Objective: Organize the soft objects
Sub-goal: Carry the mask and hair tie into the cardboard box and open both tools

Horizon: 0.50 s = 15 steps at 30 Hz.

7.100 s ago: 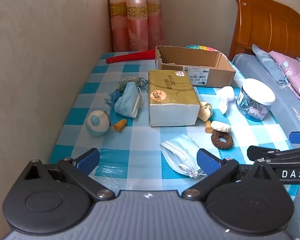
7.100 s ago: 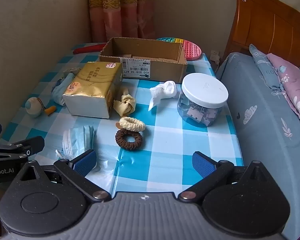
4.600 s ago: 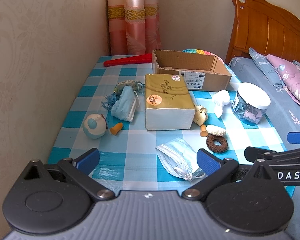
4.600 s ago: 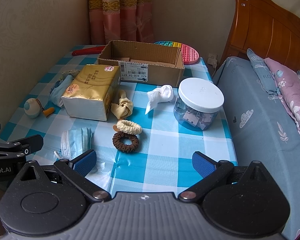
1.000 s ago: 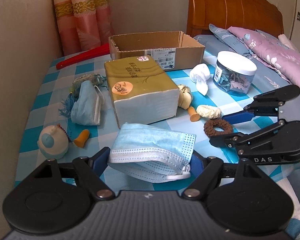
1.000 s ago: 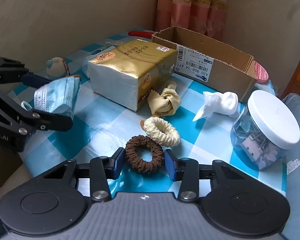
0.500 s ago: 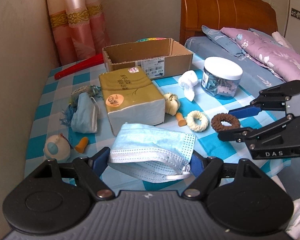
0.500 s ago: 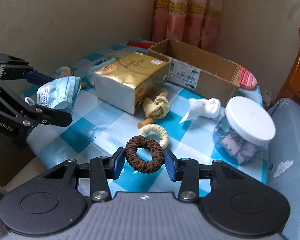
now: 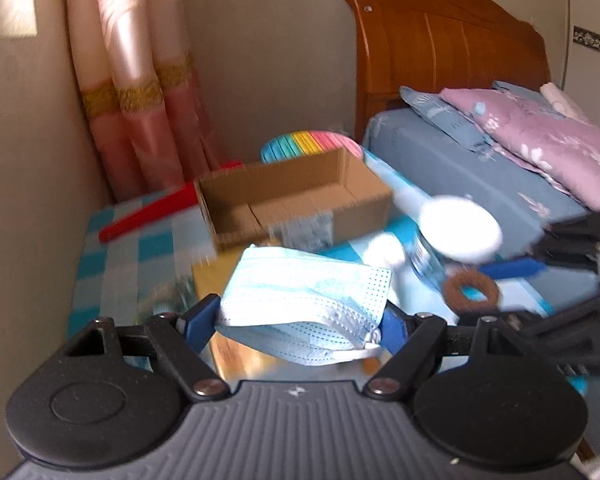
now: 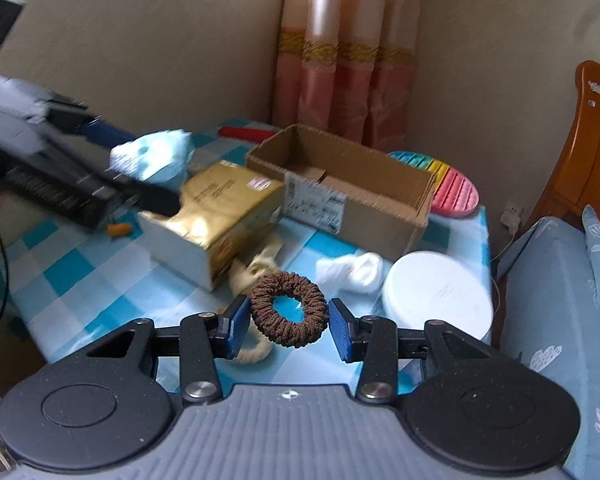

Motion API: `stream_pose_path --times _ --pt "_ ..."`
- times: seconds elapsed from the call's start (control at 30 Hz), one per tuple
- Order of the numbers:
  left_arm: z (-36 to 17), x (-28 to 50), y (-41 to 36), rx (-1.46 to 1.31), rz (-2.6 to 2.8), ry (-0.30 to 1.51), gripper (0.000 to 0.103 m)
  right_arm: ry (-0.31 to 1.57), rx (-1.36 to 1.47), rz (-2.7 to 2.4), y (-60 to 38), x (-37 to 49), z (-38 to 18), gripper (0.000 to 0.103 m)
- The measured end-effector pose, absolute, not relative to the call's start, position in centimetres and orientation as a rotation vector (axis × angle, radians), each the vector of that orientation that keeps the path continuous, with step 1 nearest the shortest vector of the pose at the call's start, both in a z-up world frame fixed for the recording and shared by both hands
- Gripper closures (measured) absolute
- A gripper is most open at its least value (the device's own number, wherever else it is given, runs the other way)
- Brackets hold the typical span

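Where checked tablecloth [image 10: 80, 264] ends, bed [image 9: 480, 184] adjoins.

Both tongs tilt downward: left tongs [image 9: 302, 322] spread wide, right tongs [image 10: 288, 326] narrowed.

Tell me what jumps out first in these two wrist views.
The left gripper is clamped on a blue face mask, lifted clear of the checked table. The right gripper pinches a brown scrunchie, also in the air. Behind both, an open cardboard box sits near the curtain, seemingly empty.
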<state>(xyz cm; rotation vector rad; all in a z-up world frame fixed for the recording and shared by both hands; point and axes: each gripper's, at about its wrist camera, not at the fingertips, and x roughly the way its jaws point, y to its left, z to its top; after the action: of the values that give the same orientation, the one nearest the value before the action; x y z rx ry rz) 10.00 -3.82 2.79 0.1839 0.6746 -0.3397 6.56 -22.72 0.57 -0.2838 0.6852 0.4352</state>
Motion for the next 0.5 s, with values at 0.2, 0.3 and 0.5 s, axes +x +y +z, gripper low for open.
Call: stream_pose_path --times 0.2,0.3,0.5 --pt "4.1 16.4 -5.6 0.219 -0.323 0.653 0.023 0.661 -0.260 0.406 -24.0 8.1 1.4 0.055" --pt "4.3 19.7 -6.4 0.236 -0.309 0.663 0.023 0.652 -0.252 0.392 -24.4 8.6 1.6 0.055" --pt "3.4 25.0 -7.5 0.223 -0.287 0.702 0.016 0.648 -0.236 0.366 -25.0 9.3 1.7 0.055"
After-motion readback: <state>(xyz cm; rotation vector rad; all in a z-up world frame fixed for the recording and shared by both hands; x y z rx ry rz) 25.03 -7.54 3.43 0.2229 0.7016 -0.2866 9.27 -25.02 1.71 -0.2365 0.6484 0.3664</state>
